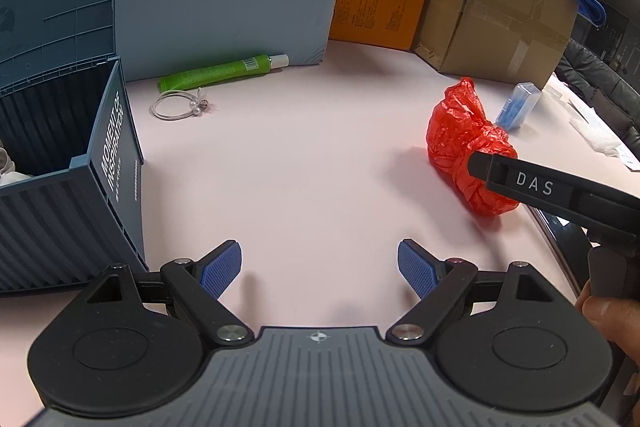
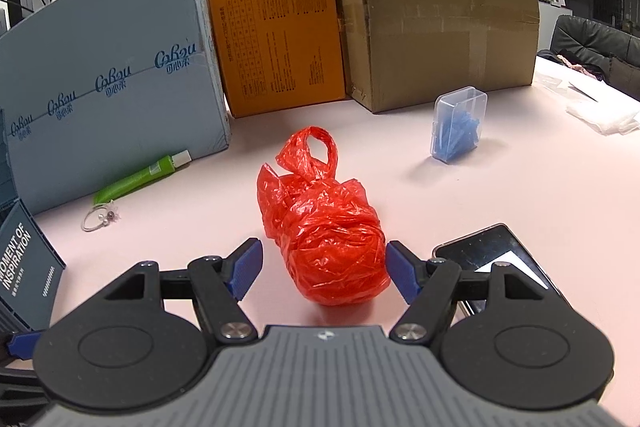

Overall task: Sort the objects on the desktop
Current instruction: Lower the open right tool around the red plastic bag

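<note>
A crumpled red plastic bag (image 2: 328,235) lies on the pink table, its tied handles pointing away from me. My right gripper (image 2: 326,269) is open, with the bag's near end between its blue pads. The right pad sits close against the bag and the left pad stands a little apart. In the left wrist view, one black finger (image 1: 520,181) of the right gripper lies alongside the red bag (image 1: 460,139). My left gripper (image 1: 320,267) hovers open over bare table with nothing between its pads. A dark blue storage bin (image 1: 68,195) stands open just to its left.
A green tube (image 1: 216,73) and a pearl hair tie (image 1: 180,105) lie by a pale blue carton (image 1: 224,7). Orange (image 2: 276,23) and brown (image 2: 440,15) cartons wall the back. A clear box of blue pieces (image 2: 458,125) stands at the right, and a phone (image 2: 492,255) lies near the right pad.
</note>
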### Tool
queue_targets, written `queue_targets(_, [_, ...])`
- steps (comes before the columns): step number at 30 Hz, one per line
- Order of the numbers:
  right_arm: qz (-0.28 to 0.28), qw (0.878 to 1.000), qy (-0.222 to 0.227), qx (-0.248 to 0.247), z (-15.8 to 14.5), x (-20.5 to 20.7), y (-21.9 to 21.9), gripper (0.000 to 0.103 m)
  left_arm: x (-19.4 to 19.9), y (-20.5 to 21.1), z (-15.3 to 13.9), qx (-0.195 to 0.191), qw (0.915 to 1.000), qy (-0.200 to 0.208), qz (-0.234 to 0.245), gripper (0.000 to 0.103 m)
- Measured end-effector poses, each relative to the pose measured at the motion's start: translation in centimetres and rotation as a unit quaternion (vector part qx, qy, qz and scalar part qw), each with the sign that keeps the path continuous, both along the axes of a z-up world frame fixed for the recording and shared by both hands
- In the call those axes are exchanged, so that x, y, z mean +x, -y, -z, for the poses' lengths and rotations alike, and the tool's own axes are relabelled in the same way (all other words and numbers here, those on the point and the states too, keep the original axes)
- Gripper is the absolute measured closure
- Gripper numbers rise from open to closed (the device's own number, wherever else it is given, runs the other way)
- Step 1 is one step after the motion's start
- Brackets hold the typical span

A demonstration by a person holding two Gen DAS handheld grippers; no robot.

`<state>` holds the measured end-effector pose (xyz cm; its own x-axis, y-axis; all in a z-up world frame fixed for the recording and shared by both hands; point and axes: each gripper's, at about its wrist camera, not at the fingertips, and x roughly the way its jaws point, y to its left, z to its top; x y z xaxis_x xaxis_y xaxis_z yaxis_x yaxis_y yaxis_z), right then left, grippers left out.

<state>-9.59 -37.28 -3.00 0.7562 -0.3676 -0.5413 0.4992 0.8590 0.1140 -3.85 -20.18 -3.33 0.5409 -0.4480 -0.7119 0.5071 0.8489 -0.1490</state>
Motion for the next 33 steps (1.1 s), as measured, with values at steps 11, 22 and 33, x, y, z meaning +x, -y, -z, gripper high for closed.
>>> queue_targets(11, [0.010,0.999,-0.021,-0.030,0.4,0.9,0.1,0.031,0.5,0.1,0.4,0.002,1.0000,-0.006,-0.004,0.020])
queue_targets(22, [-0.007,1.000,-0.014,-0.019,0.6,1.3,0.4,0.015,0.7,0.0,0.5,0.001,0.9999,-0.010,-0.010,0.020])
queue_targets(33, [-0.018,0.998,-0.032,0.057,1.4,1.5,1.4,0.054,0.5,0.0,0.4,0.001,0.9999,-0.009,-0.012,0.020])
